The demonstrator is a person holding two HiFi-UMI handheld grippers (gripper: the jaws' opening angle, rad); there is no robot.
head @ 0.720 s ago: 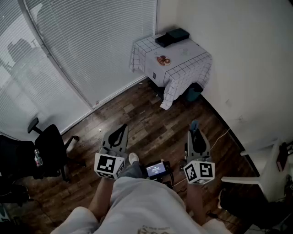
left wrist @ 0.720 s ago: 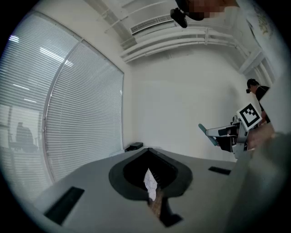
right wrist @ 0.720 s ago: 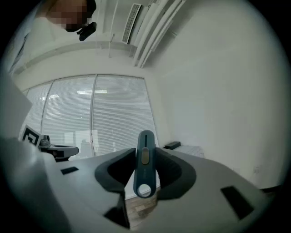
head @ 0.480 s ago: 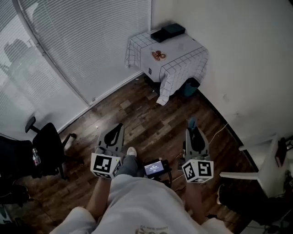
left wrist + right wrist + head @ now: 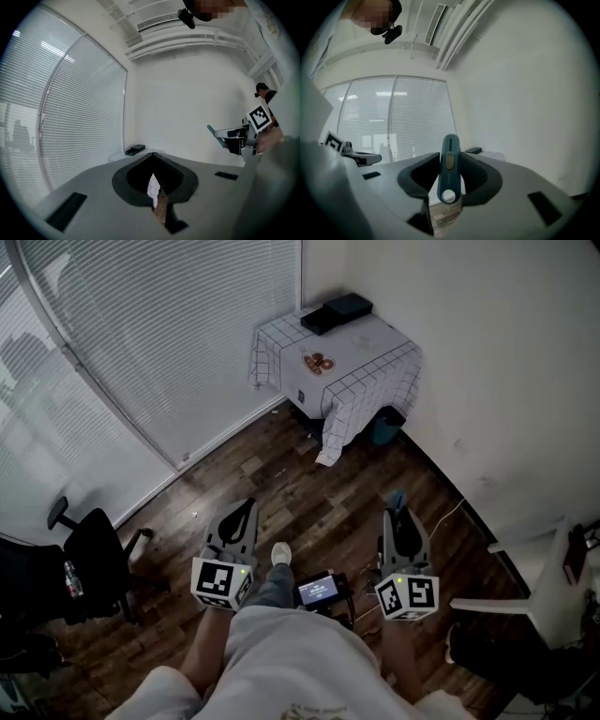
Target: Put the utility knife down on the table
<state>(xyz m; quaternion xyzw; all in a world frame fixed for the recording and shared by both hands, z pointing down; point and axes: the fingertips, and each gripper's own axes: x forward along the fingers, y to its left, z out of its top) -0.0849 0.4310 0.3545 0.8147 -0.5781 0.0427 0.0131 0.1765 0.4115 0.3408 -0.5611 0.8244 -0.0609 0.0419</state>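
A blue utility knife [image 5: 449, 169] stands upright between the jaws of my right gripper [image 5: 450, 161], which is shut on it. In the head view the knife's tip [image 5: 397, 500] sticks out past the right gripper [image 5: 399, 515], held level over the wooden floor. My left gripper [image 5: 244, 513] is level beside it with its jaws together and nothing in them; it shows again as the left gripper [image 5: 152, 155]. The table [image 5: 367, 354], under a white checked cloth, stands far off in the corner.
On the table lie black boxes [image 5: 337, 312] and a small orange-brown thing [image 5: 317, 362]. A teal bin [image 5: 384, 426] sits under it. An office chair [image 5: 90, 549] is at the left, a white chair [image 5: 525, 604] at the right. Blinds cover the left wall.
The head view has shifted a little, so the table sits further left and higher in the picture. Both grippers keep their pose, and the knife stays in the right one.
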